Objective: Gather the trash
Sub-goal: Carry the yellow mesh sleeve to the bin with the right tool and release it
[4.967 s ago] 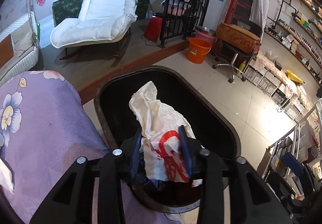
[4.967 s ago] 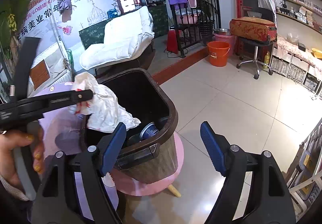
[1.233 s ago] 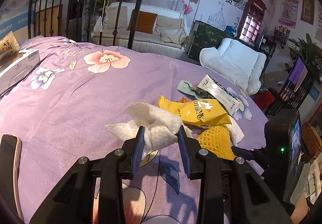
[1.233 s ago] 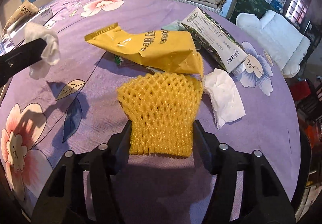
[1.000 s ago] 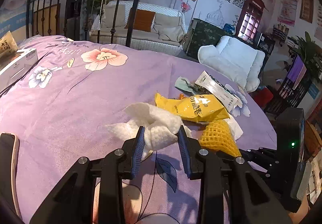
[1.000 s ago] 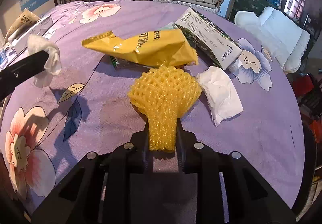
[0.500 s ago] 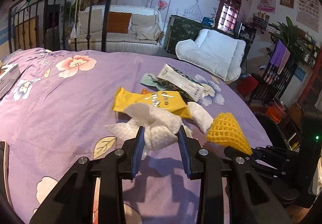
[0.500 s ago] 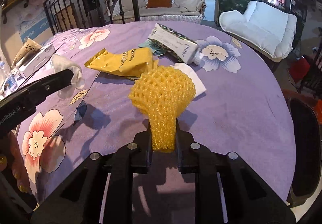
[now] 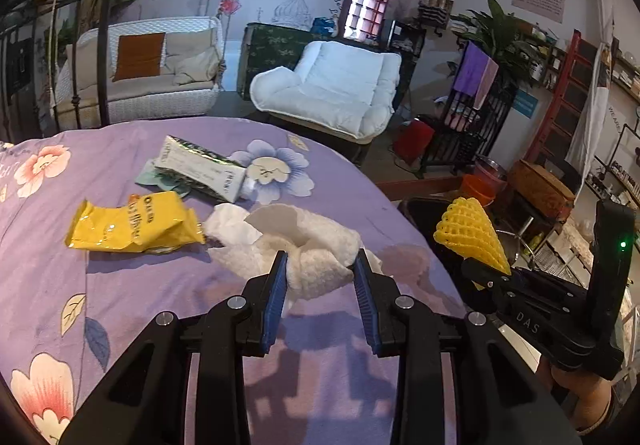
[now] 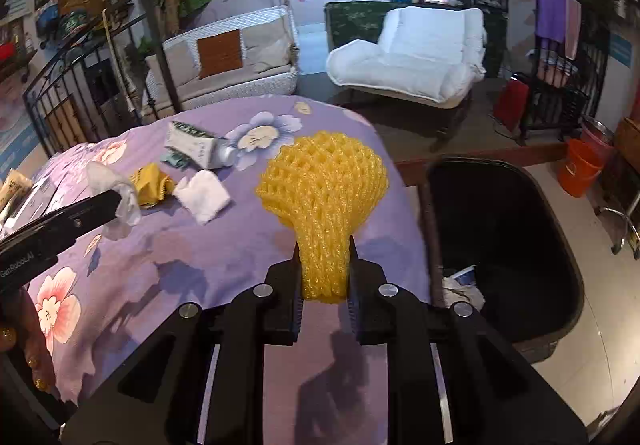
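Both tongs are loaded. The left tongs point(image 9: 320, 277) are clenched on a crumpled white tissue point(image 9: 316, 257), lifted above the purple floral desk point(image 9: 120, 285). The right tongs point(image 10: 323, 277) are squeezed tight on the neck of a yellow foam net point(image 10: 322, 193), near the desk's edge beside the black trash bin point(image 10: 520, 245).

The step in hand looks like carrying both pieces to the bin. To do it well, bring each load fully over the bin's opening before releasing, since tissue and foam are light and may drift or cling to the pads.

Only the right wrist view shows the bin's interior, with scraps already at the bottom. The left wrist view shows the yellow snack bag point(image 9: 132, 223) and long packet point(image 9: 200, 169) more clearly, both lying far from the bin.
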`<state>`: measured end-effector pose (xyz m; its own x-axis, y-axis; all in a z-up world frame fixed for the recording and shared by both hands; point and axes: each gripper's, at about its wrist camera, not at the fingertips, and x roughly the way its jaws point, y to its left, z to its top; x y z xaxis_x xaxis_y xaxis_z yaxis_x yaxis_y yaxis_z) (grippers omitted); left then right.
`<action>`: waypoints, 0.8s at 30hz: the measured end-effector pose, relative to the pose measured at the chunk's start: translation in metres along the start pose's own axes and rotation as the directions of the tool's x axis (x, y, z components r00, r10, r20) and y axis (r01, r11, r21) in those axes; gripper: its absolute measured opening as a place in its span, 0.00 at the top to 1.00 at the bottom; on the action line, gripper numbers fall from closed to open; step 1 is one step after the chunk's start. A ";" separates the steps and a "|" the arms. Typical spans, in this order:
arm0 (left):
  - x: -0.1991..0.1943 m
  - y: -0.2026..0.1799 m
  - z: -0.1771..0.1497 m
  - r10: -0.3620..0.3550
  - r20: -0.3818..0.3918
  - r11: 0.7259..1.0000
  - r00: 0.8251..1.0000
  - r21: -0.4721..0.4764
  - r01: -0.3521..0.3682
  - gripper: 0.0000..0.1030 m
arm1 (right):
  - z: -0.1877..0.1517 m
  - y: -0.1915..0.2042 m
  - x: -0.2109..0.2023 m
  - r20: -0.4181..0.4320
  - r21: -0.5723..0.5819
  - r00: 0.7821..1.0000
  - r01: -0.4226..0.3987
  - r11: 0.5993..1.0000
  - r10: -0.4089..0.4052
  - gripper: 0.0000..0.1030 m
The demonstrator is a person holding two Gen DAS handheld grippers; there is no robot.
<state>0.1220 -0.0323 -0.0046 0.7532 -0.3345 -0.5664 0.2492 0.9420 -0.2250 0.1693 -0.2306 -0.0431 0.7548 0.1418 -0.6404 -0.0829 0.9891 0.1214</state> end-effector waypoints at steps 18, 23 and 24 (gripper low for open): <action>0.050 -0.081 0.004 -0.154 -0.097 0.979 0.983 0.124 0.165 0.67 | -0.013 -0.135 0.042 -0.112 0.223 0.981 0.178 0.958 -0.156 0.81; 0.060 -0.102 0.005 -0.171 -0.118 0.967 0.978 0.171 0.190 0.67 | -0.016 -0.150 0.070 -0.147 0.260 0.977 0.186 0.948 -0.152 0.65; 0.064 -0.106 0.005 -0.178 -0.127 0.964 0.976 0.177 0.198 0.67 | -0.018 -0.151 0.072 -0.142 0.268 0.977 0.191 0.944 -0.158 0.51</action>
<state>0.1466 -0.1532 -0.0129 0.6133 -0.4973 -0.6136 0.4974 0.8467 -0.1890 0.2245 -0.3695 -0.1207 0.6585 -0.0120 -0.7525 0.2403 0.9509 0.1951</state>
